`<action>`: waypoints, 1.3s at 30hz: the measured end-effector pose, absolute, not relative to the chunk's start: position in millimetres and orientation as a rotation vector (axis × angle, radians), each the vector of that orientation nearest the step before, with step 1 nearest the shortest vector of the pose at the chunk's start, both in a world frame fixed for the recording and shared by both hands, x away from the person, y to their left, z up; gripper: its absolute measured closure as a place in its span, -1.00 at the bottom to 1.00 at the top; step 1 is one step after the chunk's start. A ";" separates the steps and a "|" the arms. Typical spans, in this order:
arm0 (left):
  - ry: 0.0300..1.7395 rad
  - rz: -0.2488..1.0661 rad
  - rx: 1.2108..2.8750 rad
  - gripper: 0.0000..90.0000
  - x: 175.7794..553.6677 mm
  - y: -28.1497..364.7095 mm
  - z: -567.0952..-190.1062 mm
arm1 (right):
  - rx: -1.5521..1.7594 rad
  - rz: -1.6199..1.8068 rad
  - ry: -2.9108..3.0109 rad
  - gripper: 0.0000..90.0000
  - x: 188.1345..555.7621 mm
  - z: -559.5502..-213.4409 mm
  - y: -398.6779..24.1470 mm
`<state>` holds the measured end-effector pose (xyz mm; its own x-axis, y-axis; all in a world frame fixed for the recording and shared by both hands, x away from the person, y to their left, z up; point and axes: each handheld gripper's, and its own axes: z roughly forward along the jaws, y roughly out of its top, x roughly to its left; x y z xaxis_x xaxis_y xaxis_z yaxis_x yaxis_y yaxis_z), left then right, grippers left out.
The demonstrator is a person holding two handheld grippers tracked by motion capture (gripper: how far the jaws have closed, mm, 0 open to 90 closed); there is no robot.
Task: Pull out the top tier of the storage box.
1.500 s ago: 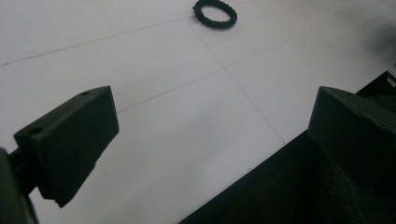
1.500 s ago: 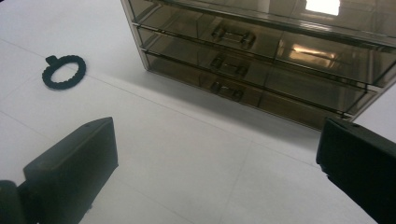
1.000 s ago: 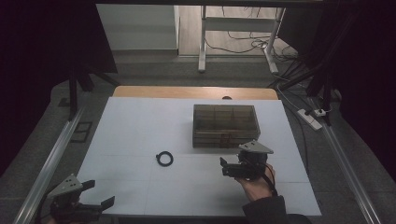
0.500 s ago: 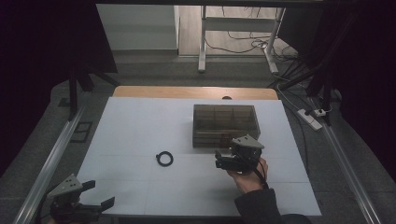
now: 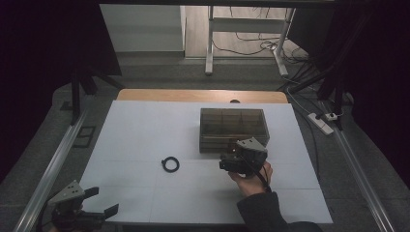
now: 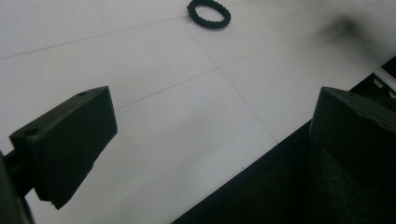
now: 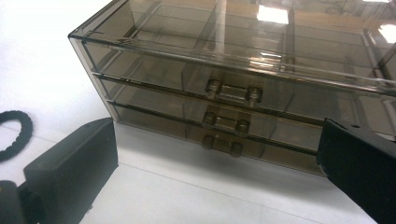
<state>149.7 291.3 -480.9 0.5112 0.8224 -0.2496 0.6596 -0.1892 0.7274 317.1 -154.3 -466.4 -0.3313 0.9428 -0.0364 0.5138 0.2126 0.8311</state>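
The right gripper hovers just before the smoky drawer box, right of centre — jaws spread wide, facing its handles. The left gripper, also spread, waits at the near-left corner; a black ring lies between.

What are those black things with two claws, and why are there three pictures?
A person sits at a white table and holds a pinching tool, called a gripper, in each hand. Each has two black jaws that open and shut like tongs.

One picture comes from a camera up high that looks down on the table. The other two come from small cameras that ride on the grippers and look out between their jaws.

From above, the left gripper is at the near left corner of the table, jaws open. The right gripper is in front of a see-through brown box of drawers, pointing at it, jaws open too. Its own camera shows three drawers, each with a small handle.

A black hair tie lies alone on the table. Nothing is held right now.
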 end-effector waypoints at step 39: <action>1.216 0.239 1.921 -0.99 150.0 291.9 -481.4 | 1.411 0.873 1.711 -0.06 335.0 -481.3 -132.9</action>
